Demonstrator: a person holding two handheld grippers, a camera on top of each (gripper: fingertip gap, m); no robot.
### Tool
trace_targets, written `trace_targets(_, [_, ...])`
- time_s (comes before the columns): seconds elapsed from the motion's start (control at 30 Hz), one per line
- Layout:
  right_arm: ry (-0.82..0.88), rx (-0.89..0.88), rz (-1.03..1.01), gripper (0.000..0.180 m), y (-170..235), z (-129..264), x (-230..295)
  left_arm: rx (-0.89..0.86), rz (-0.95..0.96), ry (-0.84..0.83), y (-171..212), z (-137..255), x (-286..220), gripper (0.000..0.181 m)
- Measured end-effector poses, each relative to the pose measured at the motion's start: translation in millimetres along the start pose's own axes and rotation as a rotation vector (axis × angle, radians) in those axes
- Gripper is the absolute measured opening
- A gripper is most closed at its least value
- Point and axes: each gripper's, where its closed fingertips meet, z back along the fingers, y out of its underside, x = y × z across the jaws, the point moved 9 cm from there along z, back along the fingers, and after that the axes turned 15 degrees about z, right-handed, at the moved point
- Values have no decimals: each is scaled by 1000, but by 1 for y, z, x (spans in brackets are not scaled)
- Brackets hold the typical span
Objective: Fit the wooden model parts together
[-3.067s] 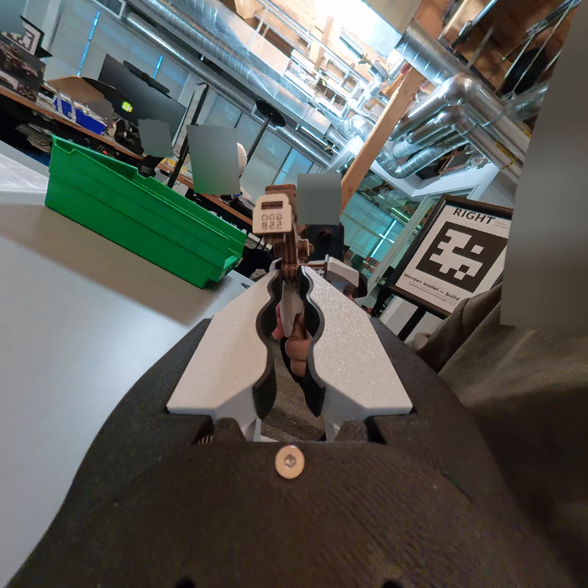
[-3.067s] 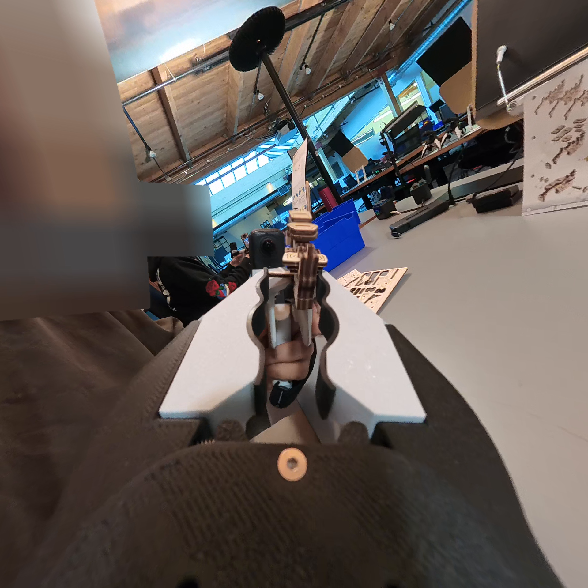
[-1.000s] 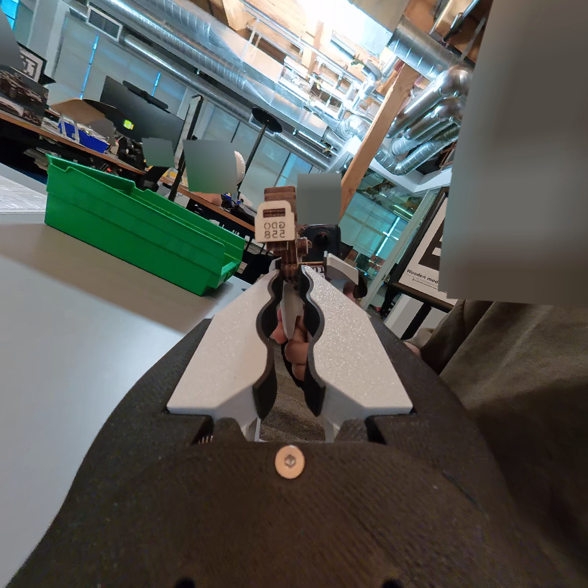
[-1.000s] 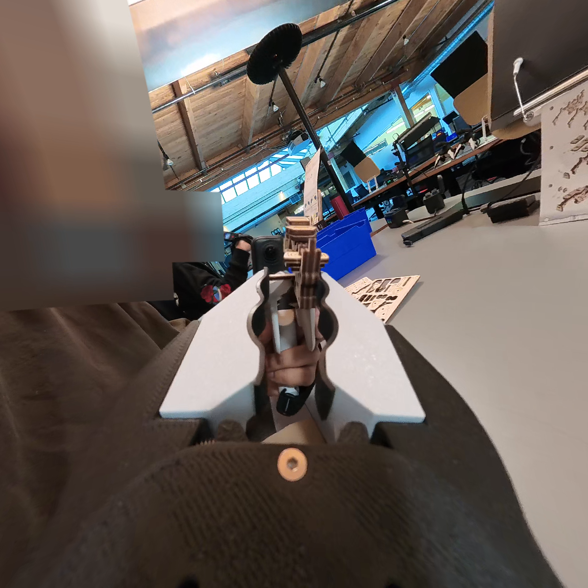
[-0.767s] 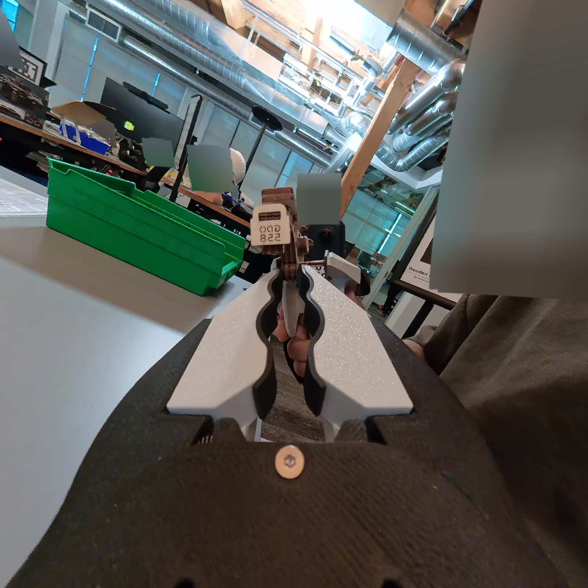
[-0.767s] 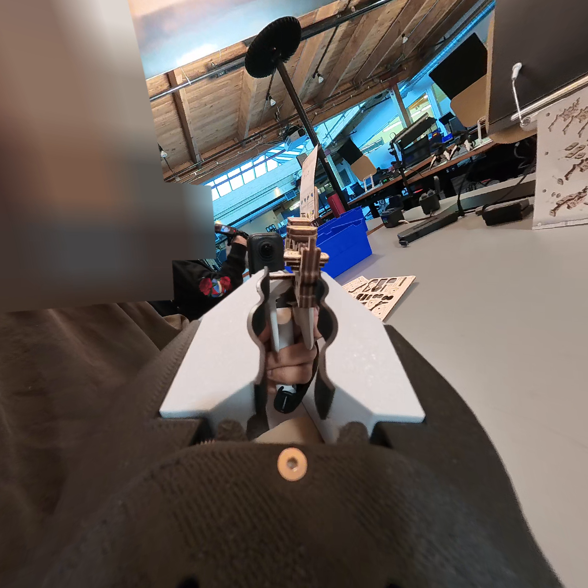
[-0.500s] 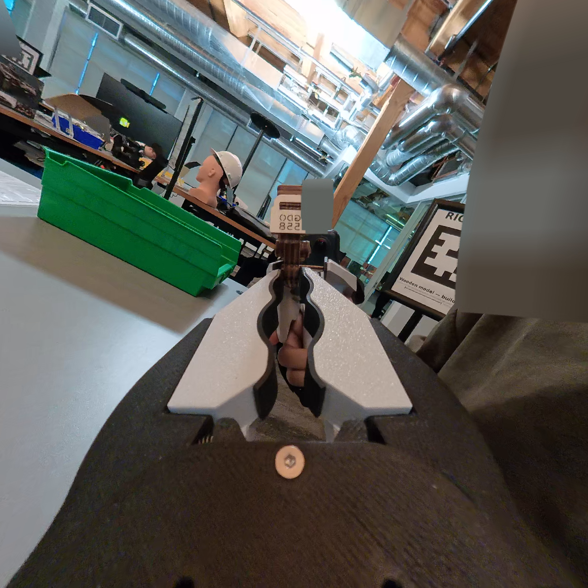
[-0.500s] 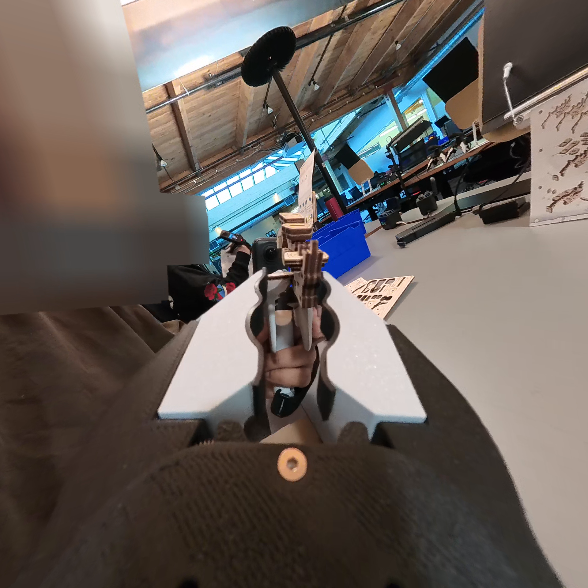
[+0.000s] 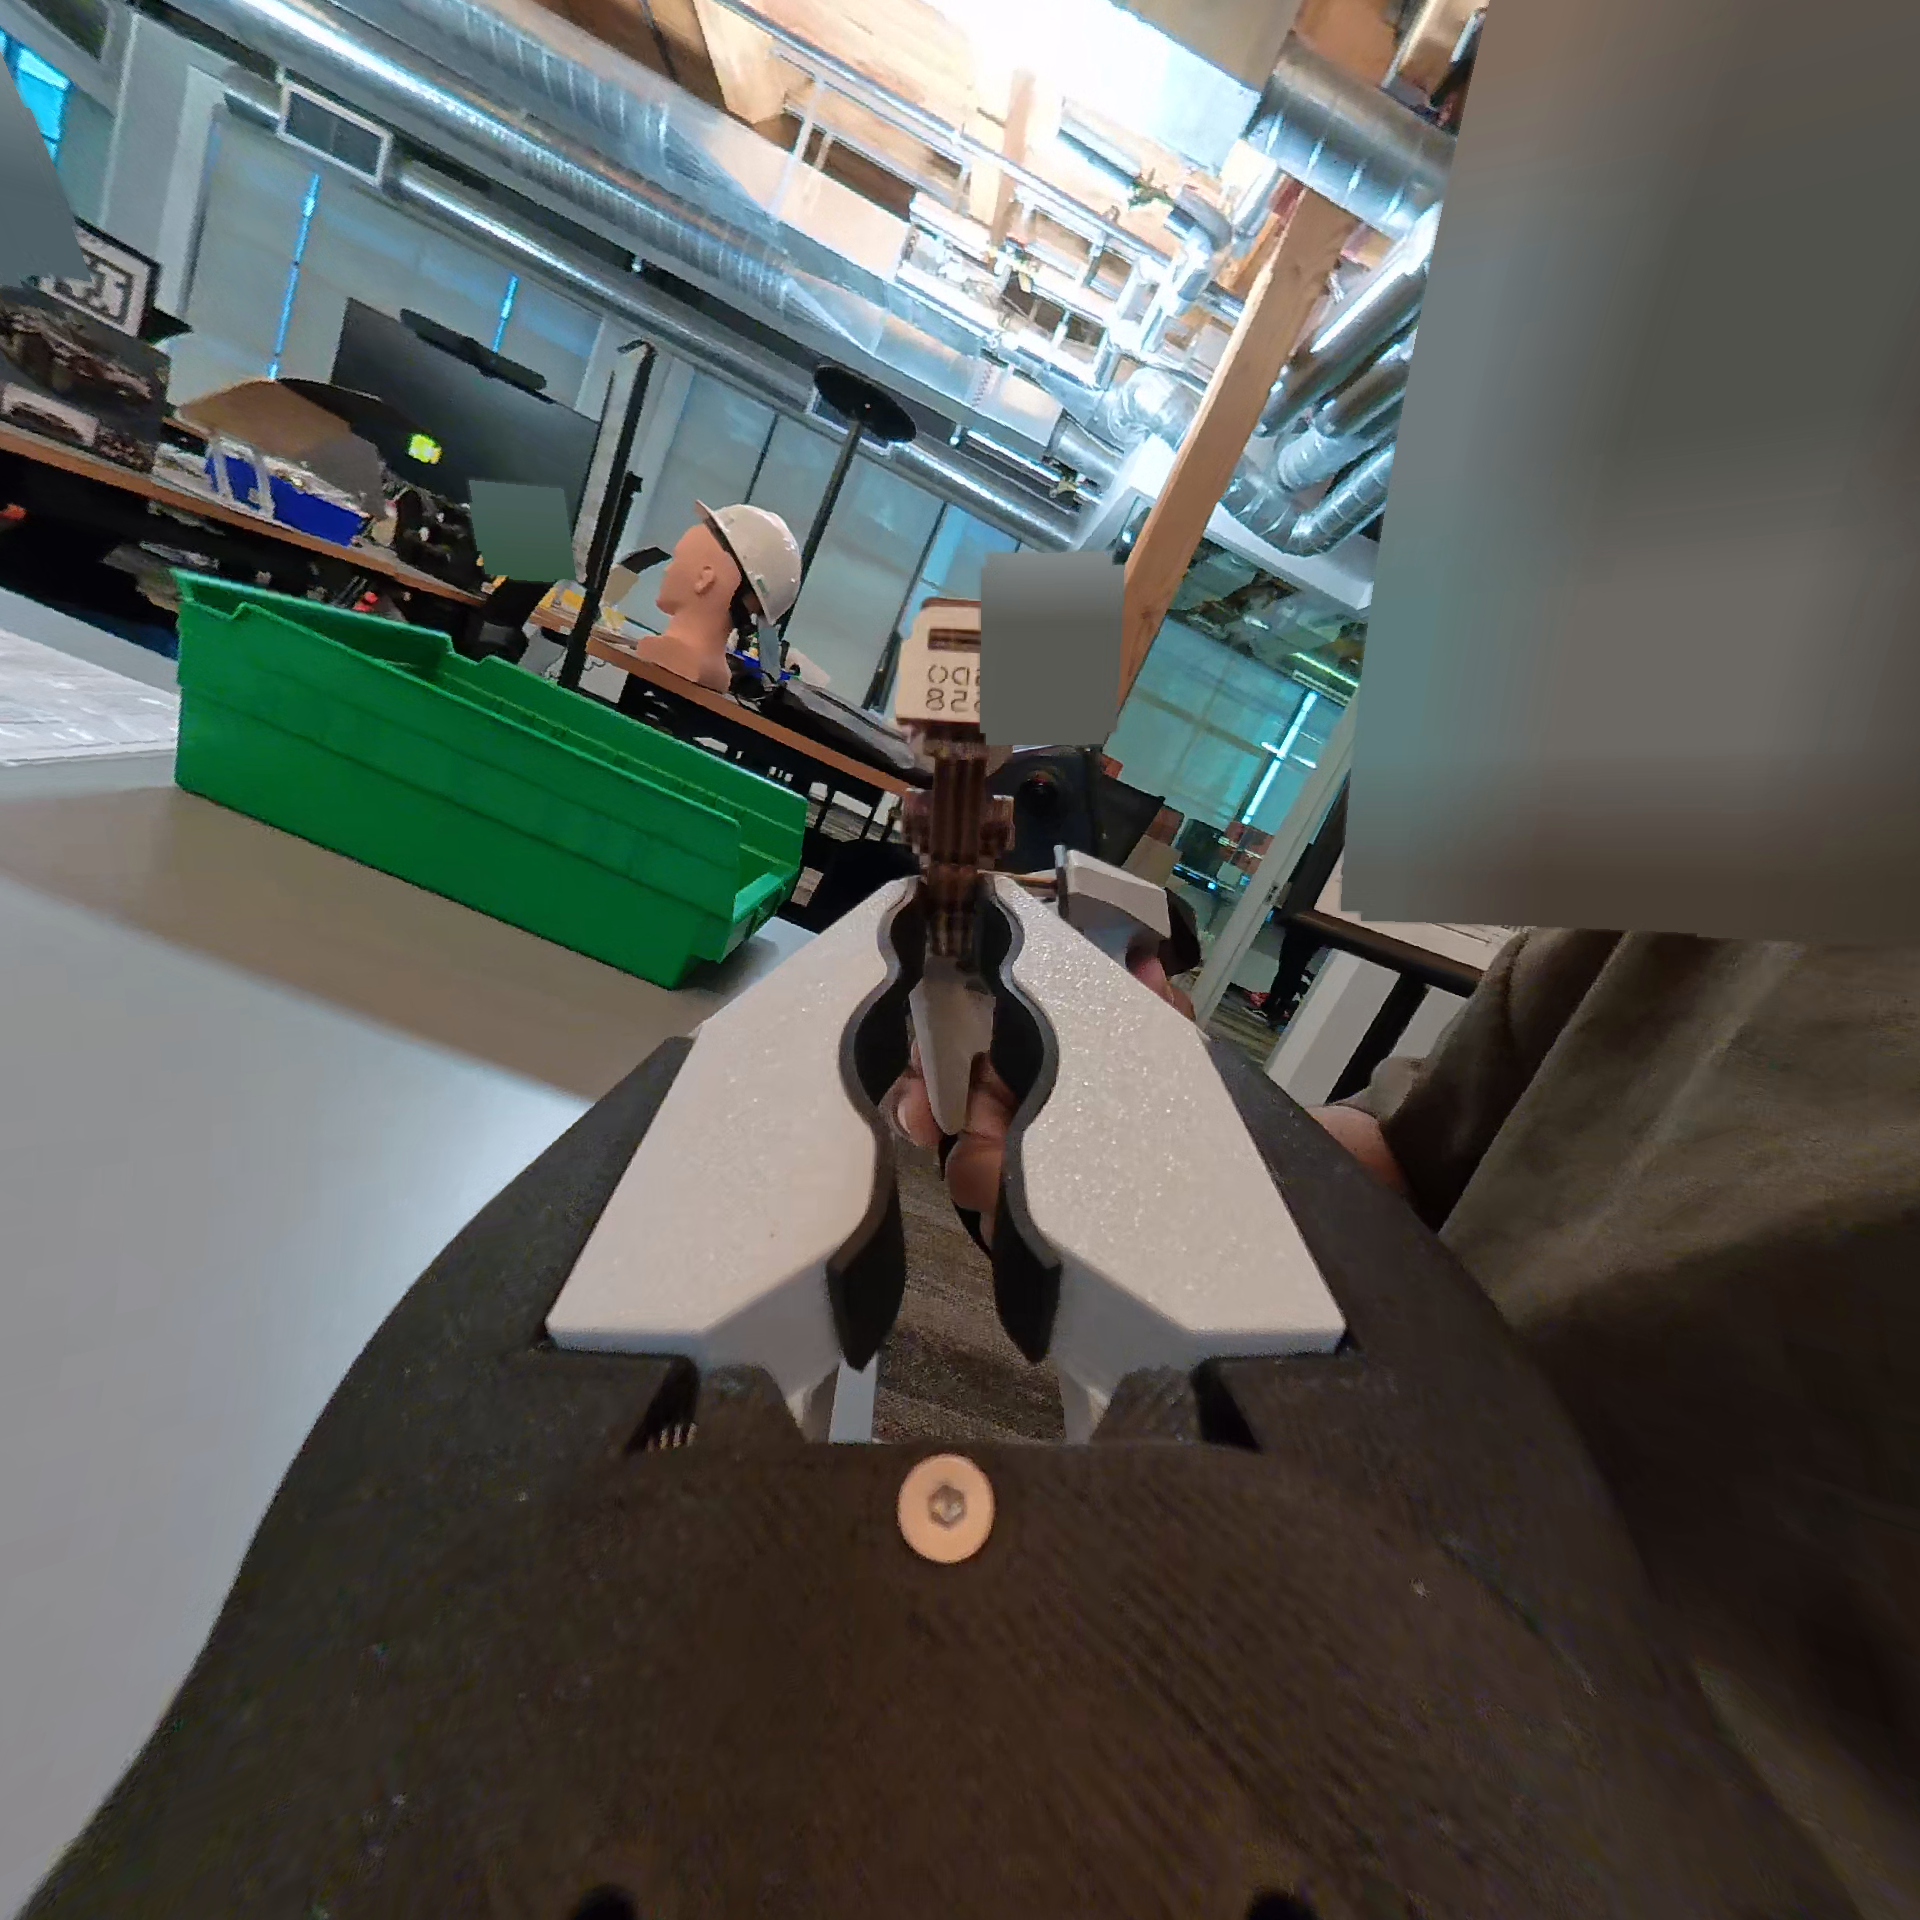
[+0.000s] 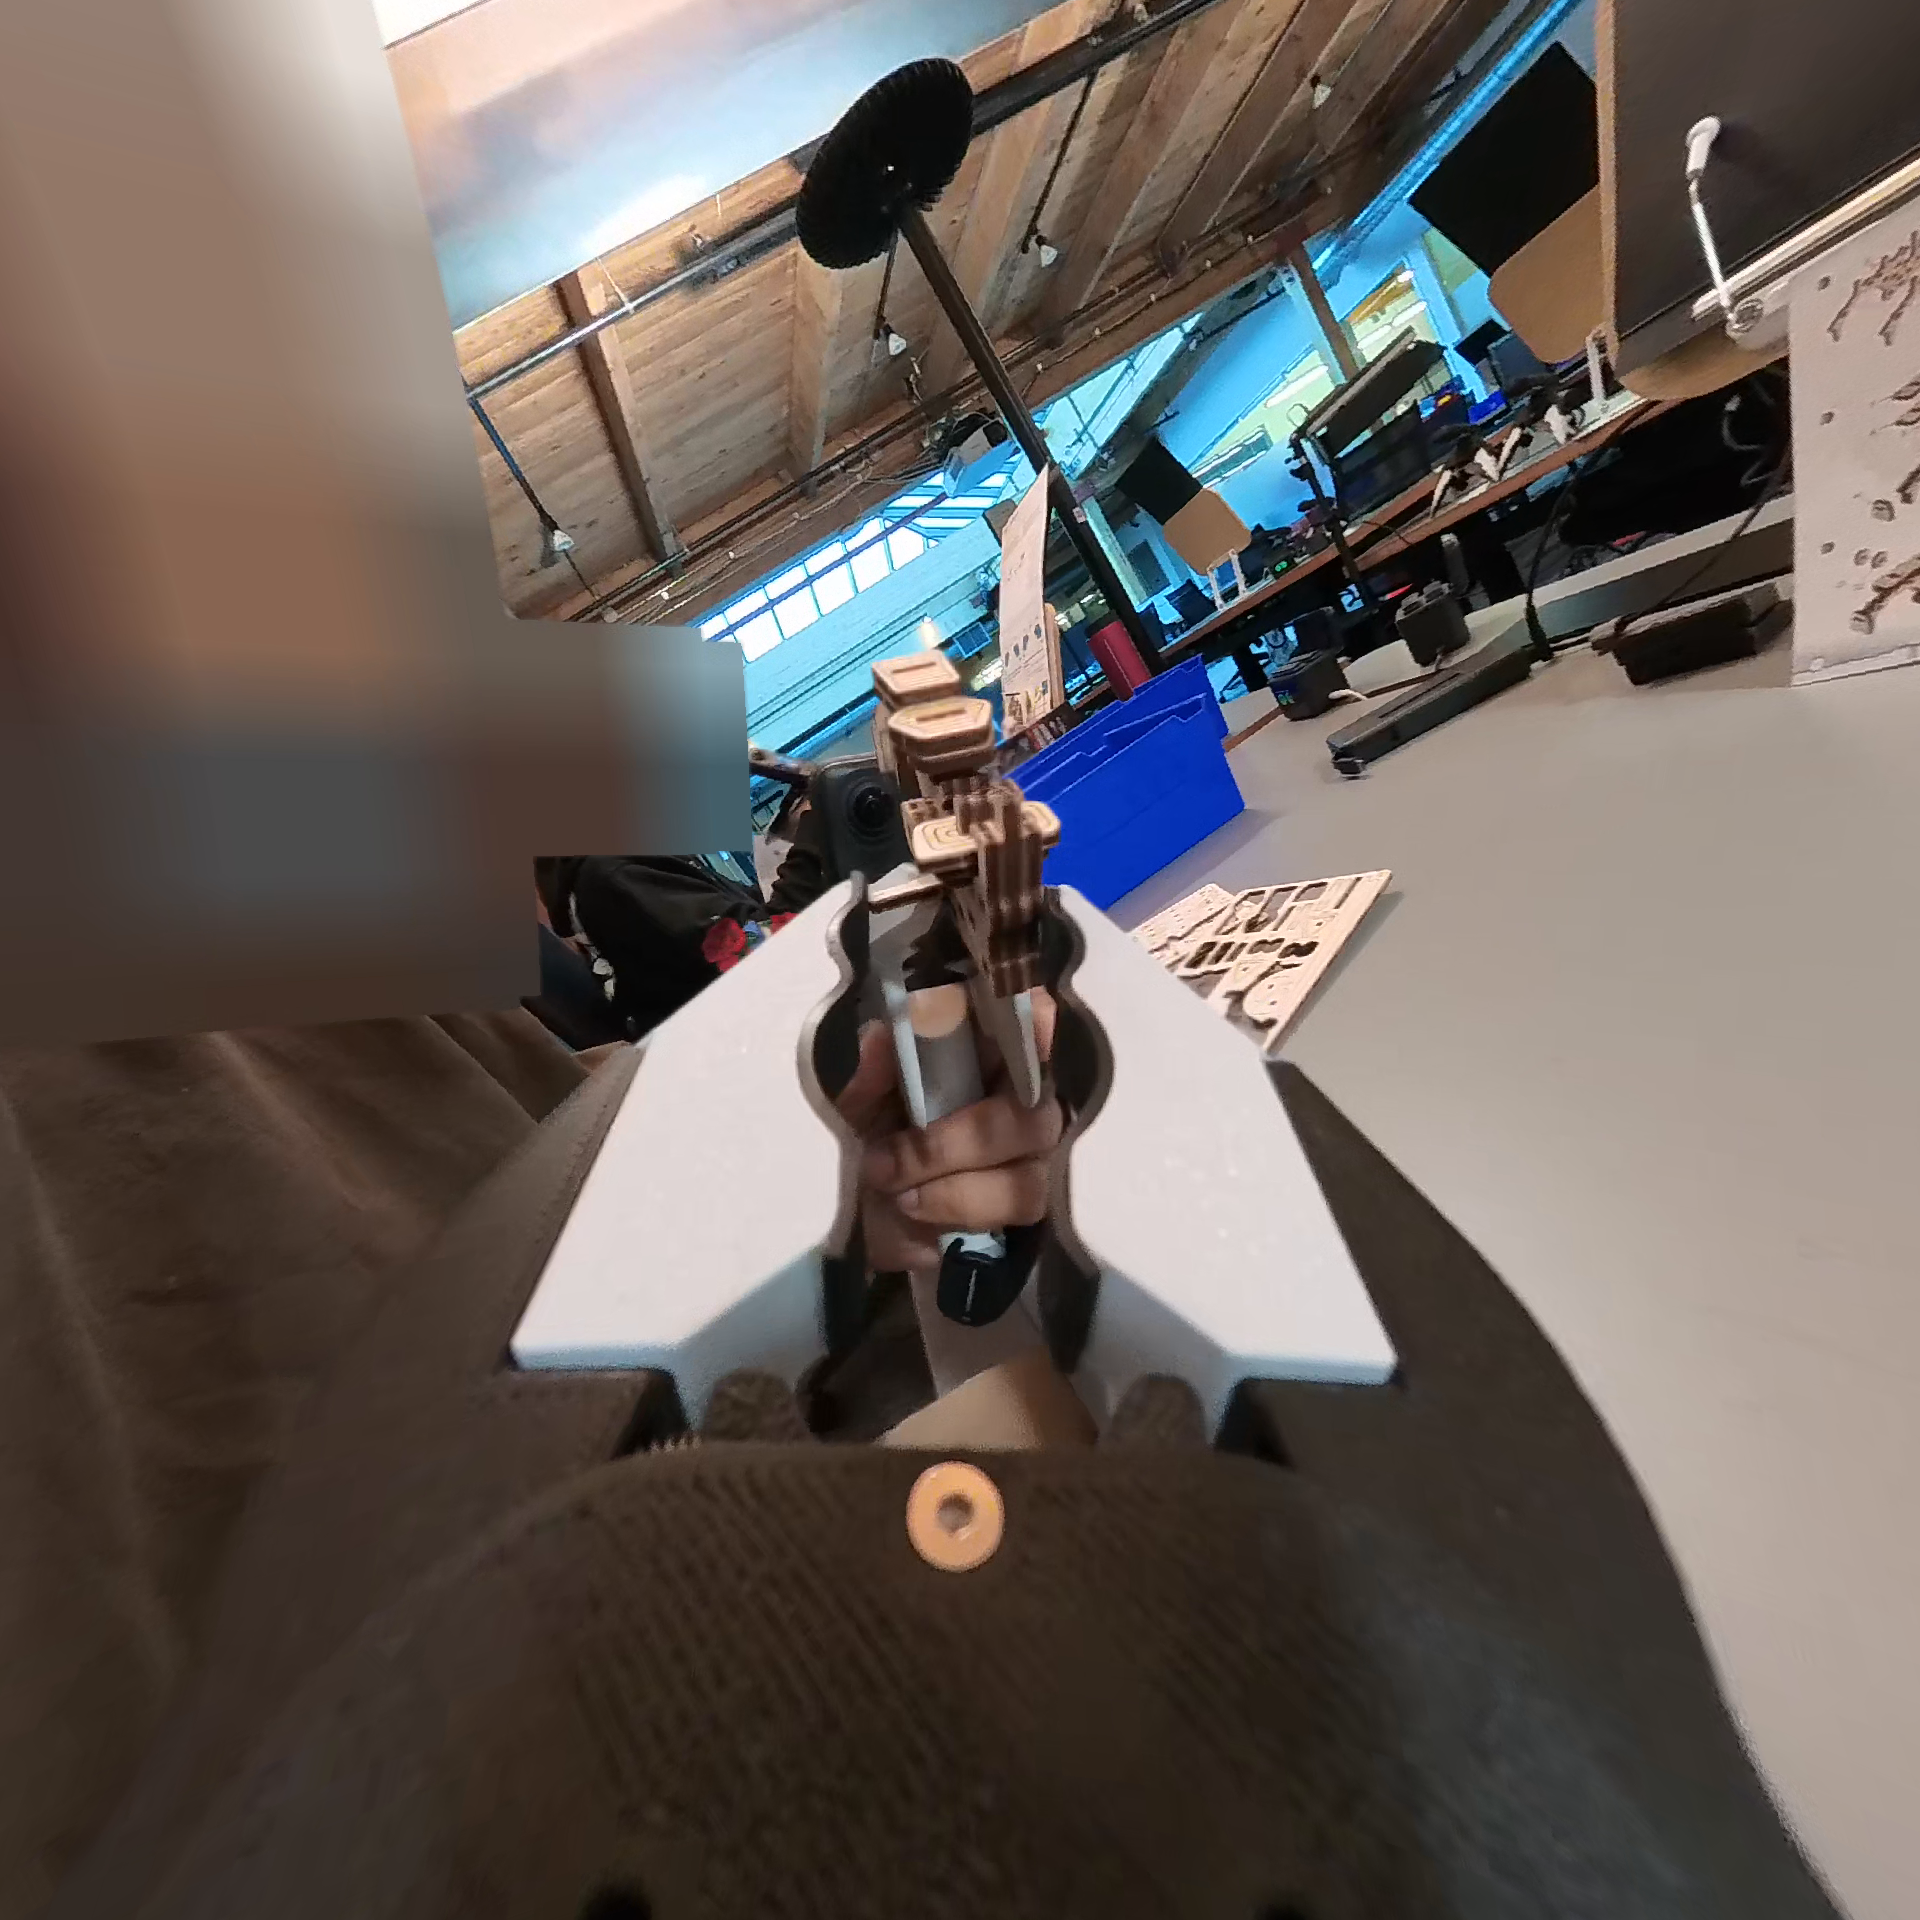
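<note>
Looks like a big open workshop or maker-type lab. Exposed silver ducts and pipes run under a timber-plank ceiling, with long workbenches full of gear and monitors far off. There's a green parts bin on the grey table, a blue bin far right, and a mannequin head in a hard hat.

Right gripper clamped on the wooden model, raised off the grey table. Beyond the model, a blue bin; right of it, flat, a wooden parts sheet.
</note>
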Motion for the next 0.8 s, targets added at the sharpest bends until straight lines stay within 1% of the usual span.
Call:
trace_targets(0.07, [-57,-14,12,31,-1,0,4,17,-9,63,-2,-1,-6,6])
trace_targets(0.1, [-100,-28,38,28,-3,1,8,38,-13,104,-3,-1,-9,7])
trace_targets(0.13, [-134,-40,84,26,-6,2,12,64,-26,144,-3,-1,-13,7])
trace_targets(0.17, [-156,-42,151,19,-8,3,17,90,-52,180,-4,0,-17,7])
trace_targets(0.2, [-153,-27,235,11,-10,4,21,111,-88,196,-3,0,-20,7])
trace_targets(0.23, [-147,-17,328,10,-11,5,25,121,-132,205,-2,0,-24,7])
trace_targets(0.3, [-140,-8,480,10,-13,7,34,134,-205,219,-1,0,-30,7])
trace_targets(0.4, [-132,-7,588,11,-12,8,41,140,-275,228,-1,1,-37,7])
trace_targets(0.57, [-185,-25,617,23,-11,7,48,154,-382,215,-6,4,-48,7])
trace_targets(0.8, [-237,-73,561,29,-14,8,52,179,-462,213,-6,6,-55,7])
